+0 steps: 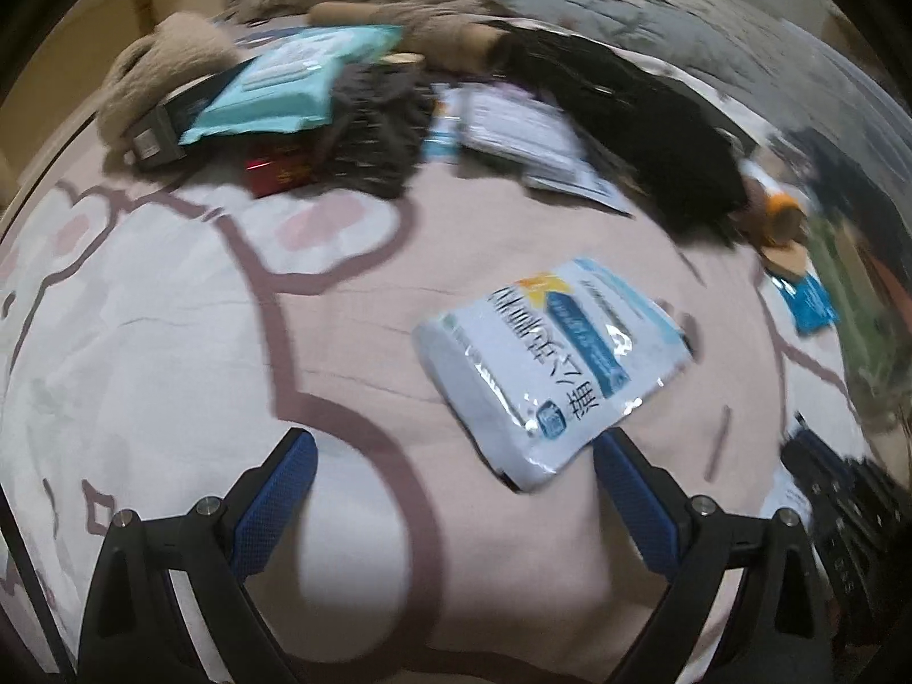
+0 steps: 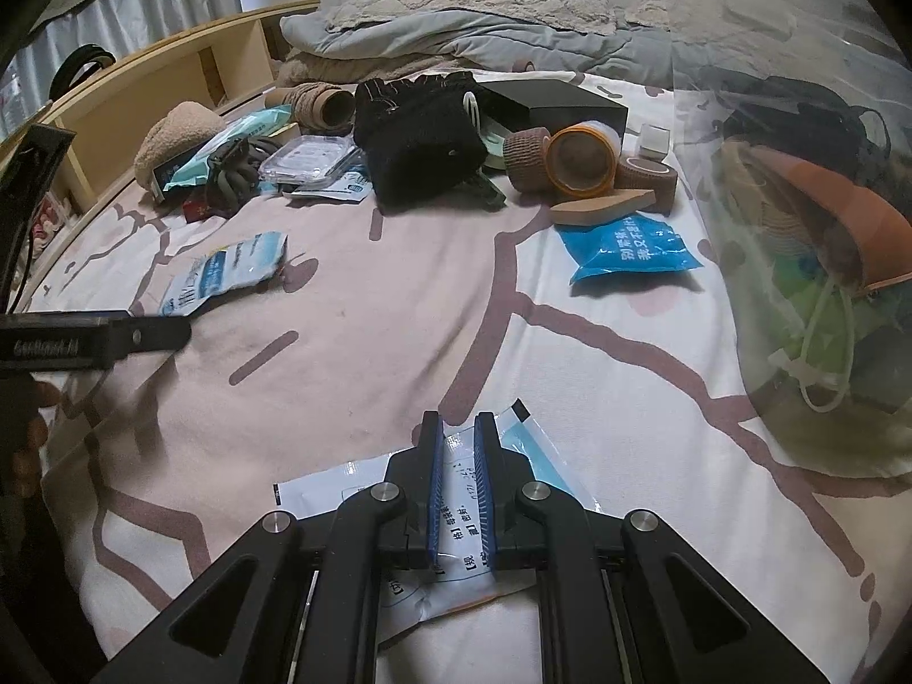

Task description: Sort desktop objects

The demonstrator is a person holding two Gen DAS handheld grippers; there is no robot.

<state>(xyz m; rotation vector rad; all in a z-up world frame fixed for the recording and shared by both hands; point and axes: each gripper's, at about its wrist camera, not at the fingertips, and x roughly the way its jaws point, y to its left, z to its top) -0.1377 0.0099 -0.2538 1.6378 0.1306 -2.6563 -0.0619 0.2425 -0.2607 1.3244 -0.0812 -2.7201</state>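
Since the right gripper [image 2: 459, 427] looks nearly closed on a flat white-and-blue packet [image 2: 456, 513] at 6 o'clock, w/ pads squeezing a raised fold, I'd lift slow and level so the film doesn't slip. Left gripper [image 1: 453, 450] is wide open, holding nothing; the white pouch [image 1: 547, 365] lies on the bedsheet [image 1: 171, 313] at 1 o'clock, its corner beside the right pad, so approach low & centre it first.

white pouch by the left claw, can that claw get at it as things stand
Probably yes: the left claw is open and empty, the white pouch lies flat just ahead with its corner by one finger, nothing on it.
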